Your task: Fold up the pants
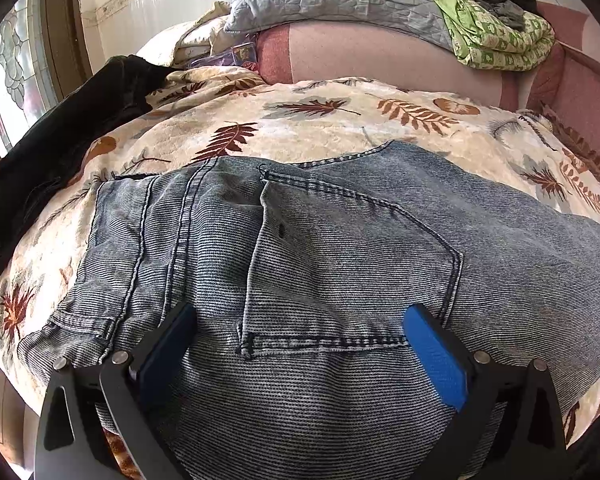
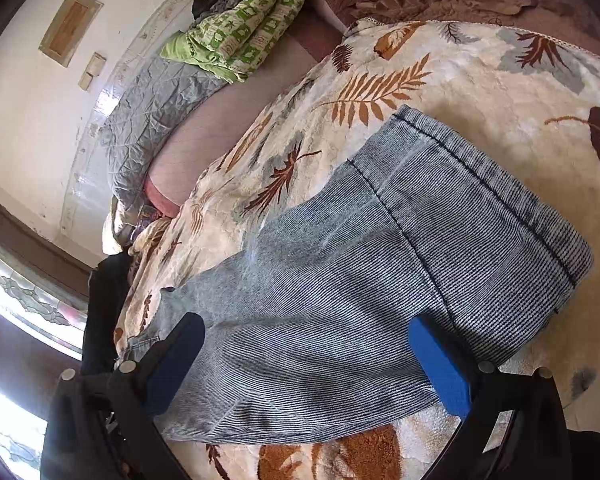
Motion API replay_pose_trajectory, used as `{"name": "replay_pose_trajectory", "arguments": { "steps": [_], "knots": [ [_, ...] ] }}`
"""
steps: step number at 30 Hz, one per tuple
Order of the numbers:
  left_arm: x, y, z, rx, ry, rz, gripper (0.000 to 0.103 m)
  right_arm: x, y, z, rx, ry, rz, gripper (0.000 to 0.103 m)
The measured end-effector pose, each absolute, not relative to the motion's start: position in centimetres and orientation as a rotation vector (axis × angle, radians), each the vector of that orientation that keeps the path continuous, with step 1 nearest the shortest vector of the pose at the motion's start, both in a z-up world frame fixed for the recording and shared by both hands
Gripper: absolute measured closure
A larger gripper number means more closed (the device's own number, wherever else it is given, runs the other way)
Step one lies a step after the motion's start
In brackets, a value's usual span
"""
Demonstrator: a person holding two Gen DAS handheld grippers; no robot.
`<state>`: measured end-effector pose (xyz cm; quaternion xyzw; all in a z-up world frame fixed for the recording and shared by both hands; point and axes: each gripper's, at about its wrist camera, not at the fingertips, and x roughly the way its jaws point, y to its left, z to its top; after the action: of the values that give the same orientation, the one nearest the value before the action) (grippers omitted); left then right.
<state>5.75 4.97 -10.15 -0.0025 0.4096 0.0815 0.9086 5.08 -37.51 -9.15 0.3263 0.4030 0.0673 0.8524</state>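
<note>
Your left gripper (image 1: 300, 340) has its fingers spread wide over the waist end of the pants (image 1: 300, 240) on the bed; your right gripper (image 2: 304, 356) gapes equally over the leg, hem toward 1 o'clock

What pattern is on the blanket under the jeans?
Cream blanket with brown, orange and grey leaf prints, clearest in the right wrist view.

The right gripper (image 2: 306, 354) hangs spread wide over the jeans (image 2: 380, 264), blue pads (image 2: 440, 368) either side of a leg. The jeans lie on a leaf-print blanket (image 2: 480, 80); beyond them sits a green quilt (image 2: 240, 28).
</note>
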Motion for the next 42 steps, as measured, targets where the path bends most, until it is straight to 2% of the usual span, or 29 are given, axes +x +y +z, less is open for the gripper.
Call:
{"name": "replay_pose_trajectory", "arguments": {
  "steps": [9,20,23,27,28,33,35,39,42],
  "knots": [
    [6.0,5.2,-10.1,-0.021,0.864,0.154,0.0,5.2,-34.9,-9.0,0.478,0.869,0.062,0.0],
    [6.1,5.0,-10.1,-0.023,0.855,0.174,0.0,4.9,-34.9,-9.0,0.455,0.858,0.089,0.0],
    [5.3,5.3,-9.2,-0.061,0.798,0.184,0.0,3.8,-36.2,-8.1,0.529,0.838,0.074,0.0],
    [4.0,5.3,-7.6,-0.065,0.682,0.194,0.0,-1.2,-41.6,-6.9,0.841,0.736,0.004,0.0],
    [4.1,5.3,-7.6,-0.061,0.679,0.201,0.0,-1.9,-42.9,-7.3,0.901,0.735,-0.005,0.003],
    [4.4,4.7,-7.2,-0.057,0.657,0.206,0.0,-1.3,-46.1,-8.6,1.073,0.807,0.015,0.003],
    [4.2,4.2,-7.1,-0.041,0.651,0.178,0.0,-0.5,-46.4,-9.2,1.098,0.829,0.018,0.004],
    [4.2,3.6,-7.4,-0.024,0.666,0.144,0.0,1.1,-46.7,-10.9,1.1,0.874,-0.009,0.012],
    [4.3,3.8,-7.4,-0.043,0.668,0.145,0.0,1.1,-47.1,-10.5,1.08,0.846,-0.041,0.015]
  ]
}}
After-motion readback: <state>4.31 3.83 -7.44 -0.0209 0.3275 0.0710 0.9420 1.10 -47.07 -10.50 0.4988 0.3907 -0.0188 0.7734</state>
